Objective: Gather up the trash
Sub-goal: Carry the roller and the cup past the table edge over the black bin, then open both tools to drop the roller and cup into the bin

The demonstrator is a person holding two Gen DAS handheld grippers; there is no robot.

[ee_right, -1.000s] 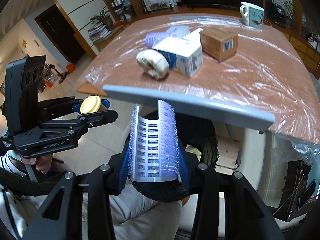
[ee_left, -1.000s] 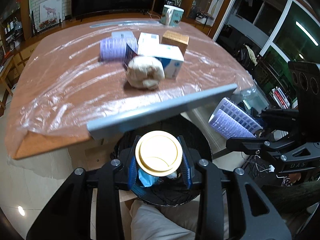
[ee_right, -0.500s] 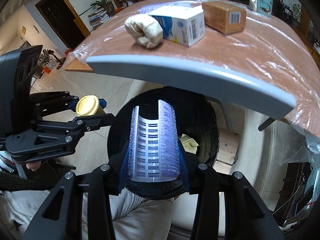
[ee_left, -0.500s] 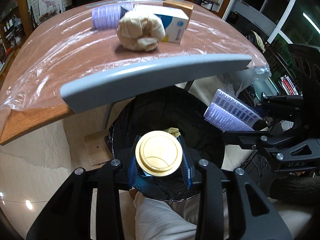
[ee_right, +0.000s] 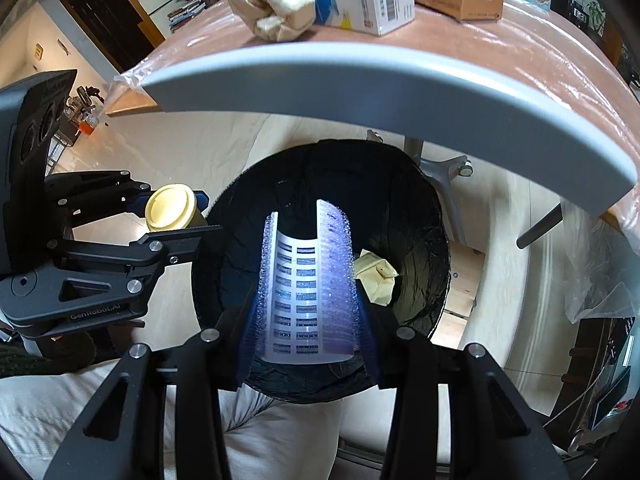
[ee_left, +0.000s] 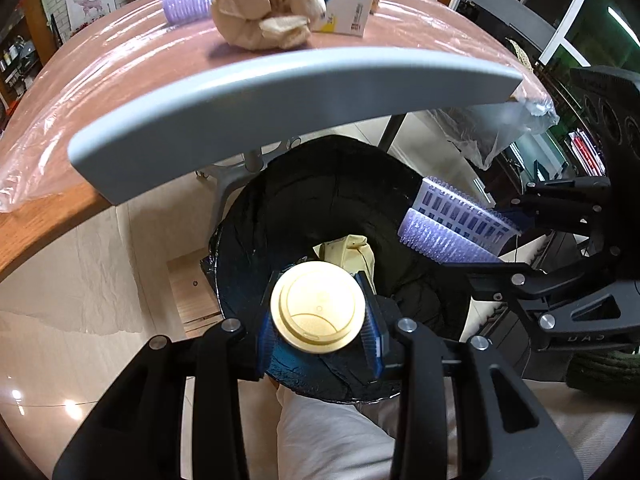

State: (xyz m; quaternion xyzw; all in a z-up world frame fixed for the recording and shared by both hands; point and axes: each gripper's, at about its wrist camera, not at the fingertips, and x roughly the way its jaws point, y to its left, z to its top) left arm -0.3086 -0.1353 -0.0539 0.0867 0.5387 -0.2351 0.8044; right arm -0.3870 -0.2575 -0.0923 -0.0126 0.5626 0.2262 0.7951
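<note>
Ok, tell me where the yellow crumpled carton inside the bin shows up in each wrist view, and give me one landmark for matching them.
Left wrist view: the yellow crumpled carton lies low in the black-lined bin, just above the cream lid held in the left gripper.
Right wrist view: the carton lies at centre right, beside the purple bristled sheet.
Shared landmark: the grey curved bar above the bin.

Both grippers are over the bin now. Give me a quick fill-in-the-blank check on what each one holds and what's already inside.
1. The left gripper is shut on a yellow-lidded ____.
2. The right gripper is shut on a ____ bristly sheet.
3. Both hang above the ____-lined trash bin.
4. In the bin lies a crumpled ____ wrapper.

Missing words: cup; purple; black; yellow
</note>
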